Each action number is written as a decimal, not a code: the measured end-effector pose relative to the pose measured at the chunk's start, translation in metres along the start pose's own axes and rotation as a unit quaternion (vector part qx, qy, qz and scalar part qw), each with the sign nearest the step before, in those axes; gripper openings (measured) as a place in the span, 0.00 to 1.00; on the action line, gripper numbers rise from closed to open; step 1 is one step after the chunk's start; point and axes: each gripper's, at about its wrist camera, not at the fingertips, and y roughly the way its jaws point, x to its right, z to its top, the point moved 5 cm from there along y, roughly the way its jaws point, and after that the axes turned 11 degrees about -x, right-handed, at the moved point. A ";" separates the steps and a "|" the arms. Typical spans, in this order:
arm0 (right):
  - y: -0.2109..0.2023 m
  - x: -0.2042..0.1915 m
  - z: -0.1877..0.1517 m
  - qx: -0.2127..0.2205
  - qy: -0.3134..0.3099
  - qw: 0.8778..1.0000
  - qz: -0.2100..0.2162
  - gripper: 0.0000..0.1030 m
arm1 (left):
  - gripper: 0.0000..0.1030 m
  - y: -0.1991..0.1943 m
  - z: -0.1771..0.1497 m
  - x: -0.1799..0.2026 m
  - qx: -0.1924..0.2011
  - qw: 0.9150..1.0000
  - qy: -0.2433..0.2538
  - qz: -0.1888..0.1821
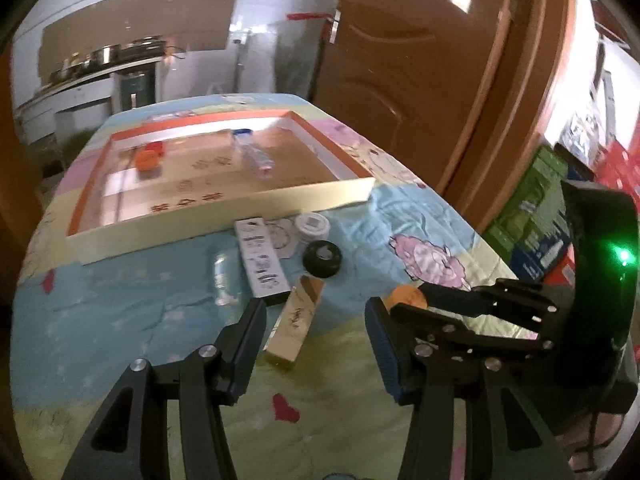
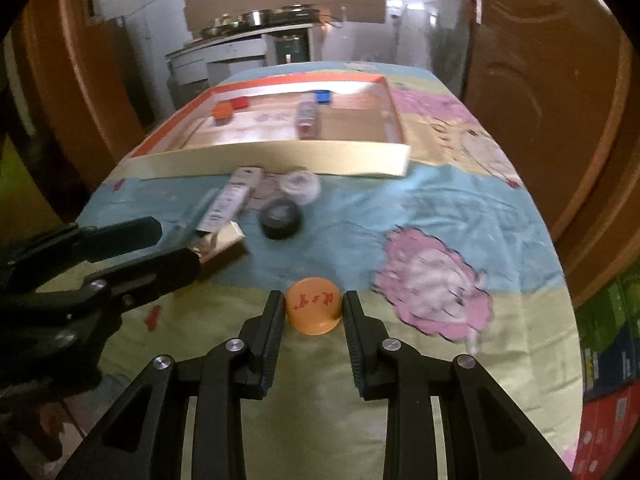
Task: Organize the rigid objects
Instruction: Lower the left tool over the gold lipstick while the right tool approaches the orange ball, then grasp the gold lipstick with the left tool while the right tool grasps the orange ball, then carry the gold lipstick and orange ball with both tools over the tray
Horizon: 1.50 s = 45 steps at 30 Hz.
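An orange round lid [image 2: 313, 309] lies on the cartoon cloth, and my right gripper [image 2: 313, 304] has closed on it with both fingers touching its sides. The lid also shows in the left wrist view [image 1: 406, 295] behind the right gripper's fingers [image 1: 452, 300]. My left gripper [image 1: 316, 312] is open and empty, its fingers either side of a tan wooden block [image 1: 298, 322]. The block also shows in the right wrist view [image 2: 218, 246]. A white printed box [image 1: 261, 261], a black round lid [image 1: 322, 259] and a white round jar [image 1: 312, 227] lie just beyond.
A shallow orange-rimmed cardboard tray [image 1: 224, 216] stands further back. It holds an orange and a red small object [image 1: 150, 156] and a plastic bottle with a blue cap [image 1: 252, 148]. A brown door [image 1: 420, 80] and stacked coloured boxes [image 1: 544, 208] are at the right.
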 end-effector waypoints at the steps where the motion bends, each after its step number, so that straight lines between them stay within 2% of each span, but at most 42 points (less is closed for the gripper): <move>1: 0.000 0.003 -0.002 -0.001 0.004 1.000 -0.001 0.29 | 0.50 0.003 0.001 0.003 -0.002 1.000 0.006 -0.006; 6: -0.001 0.011 -0.005 -0.001 0.017 1.000 0.005 0.29 | 0.50 0.017 0.006 0.000 -0.011 1.000 0.009 0.005; 9: 0.000 0.010 -0.005 0.000 0.016 1.000 0.006 0.29 | 0.49 0.026 0.003 -0.007 -0.032 0.999 -0.010 -0.009; 12: 0.000 0.011 -0.006 0.000 0.019 1.000 0.009 0.30 | 0.40 0.030 0.001 -0.012 -0.038 0.999 -0.018 -0.002; 14: 0.000 0.011 -0.006 0.000 0.021 1.000 0.011 0.30 | 0.31 0.030 0.001 -0.015 -0.039 0.999 -0.026 0.004; 15: 0.000 0.011 -0.006 0.001 0.021 1.000 0.012 0.30 | 0.23 0.030 0.001 -0.016 -0.039 0.999 -0.028 0.005; 16: 0.000 0.011 -0.006 0.001 0.021 1.000 0.012 0.30 | 0.21 0.029 0.000 -0.016 -0.039 0.999 -0.031 0.001; 23: 0.001 0.012 -0.006 0.001 0.021 1.000 0.012 0.30 | 0.21 0.025 -0.005 -0.012 -0.032 0.999 -0.032 0.017; 45: -0.013 -0.012 0.006 0.017 0.000 1.000 0.025 0.30 | 0.18 -0.022 0.000 -0.017 0.021 0.998 -0.064 0.004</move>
